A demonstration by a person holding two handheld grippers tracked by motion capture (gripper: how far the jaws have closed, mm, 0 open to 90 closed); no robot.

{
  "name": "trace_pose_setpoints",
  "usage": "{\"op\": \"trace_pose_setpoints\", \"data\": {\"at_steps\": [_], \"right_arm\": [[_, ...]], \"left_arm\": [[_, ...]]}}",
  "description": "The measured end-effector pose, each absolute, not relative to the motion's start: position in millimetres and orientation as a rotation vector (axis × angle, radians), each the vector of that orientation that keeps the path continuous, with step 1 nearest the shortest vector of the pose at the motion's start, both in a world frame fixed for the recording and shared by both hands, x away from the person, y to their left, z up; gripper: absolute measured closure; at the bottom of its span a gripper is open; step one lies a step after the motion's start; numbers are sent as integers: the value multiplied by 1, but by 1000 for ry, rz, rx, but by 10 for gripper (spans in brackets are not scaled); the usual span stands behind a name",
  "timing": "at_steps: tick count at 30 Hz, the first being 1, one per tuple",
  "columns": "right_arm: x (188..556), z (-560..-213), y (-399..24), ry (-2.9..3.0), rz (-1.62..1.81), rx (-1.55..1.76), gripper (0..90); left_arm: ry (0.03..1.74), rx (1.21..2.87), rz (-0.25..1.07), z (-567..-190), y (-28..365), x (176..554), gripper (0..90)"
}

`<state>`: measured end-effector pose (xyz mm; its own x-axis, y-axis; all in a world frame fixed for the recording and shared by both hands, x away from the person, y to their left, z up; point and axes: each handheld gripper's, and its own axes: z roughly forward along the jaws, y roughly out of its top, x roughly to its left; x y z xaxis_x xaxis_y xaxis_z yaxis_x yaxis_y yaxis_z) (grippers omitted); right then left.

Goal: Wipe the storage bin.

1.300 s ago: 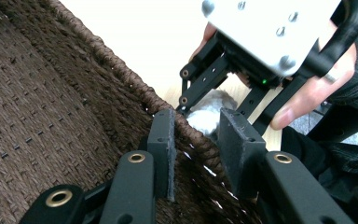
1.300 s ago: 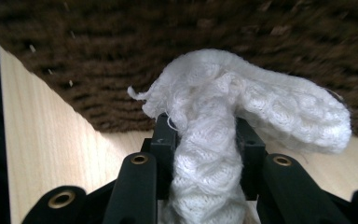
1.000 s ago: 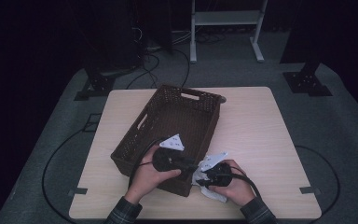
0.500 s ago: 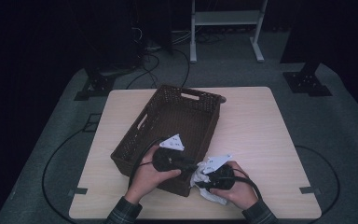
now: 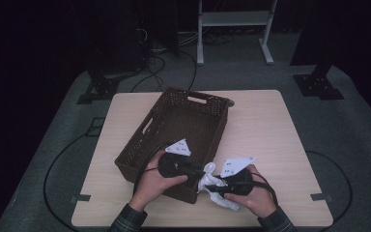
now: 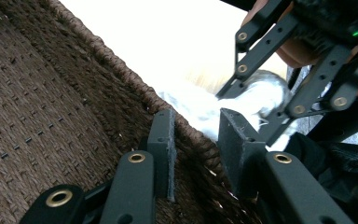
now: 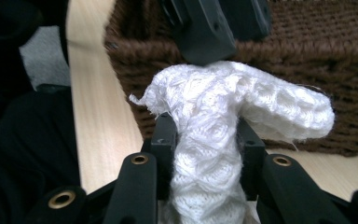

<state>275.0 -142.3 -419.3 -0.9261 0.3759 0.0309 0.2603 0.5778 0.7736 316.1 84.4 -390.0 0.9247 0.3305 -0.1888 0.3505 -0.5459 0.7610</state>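
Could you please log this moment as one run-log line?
right gripper: shut on white cloth | left gripper: shut on basket wall | cloth beside basket

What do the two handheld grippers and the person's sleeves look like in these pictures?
Both the left gripper and the right gripper are black, each topped by a pale three-cornered plate with small dark dots. Their jaws are flat black bars joined with brass-coloured rivets and ending in rectangular pads. A thin black cable loops from the left one. The sleeves are dark plaid.
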Motion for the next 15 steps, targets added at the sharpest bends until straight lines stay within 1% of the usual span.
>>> {"op": "trace_pose_setpoints", "data": {"at_steps": [4, 15], "right_arm": [[272, -418, -138, 2671, 1290, 523, 672], [277, -439, -122, 2731, 1227, 521, 673]], "left_arm": [[481, 2188, -28, -390, 85, 316, 659], [483, 2191, -27, -390, 84, 316, 659]]}}
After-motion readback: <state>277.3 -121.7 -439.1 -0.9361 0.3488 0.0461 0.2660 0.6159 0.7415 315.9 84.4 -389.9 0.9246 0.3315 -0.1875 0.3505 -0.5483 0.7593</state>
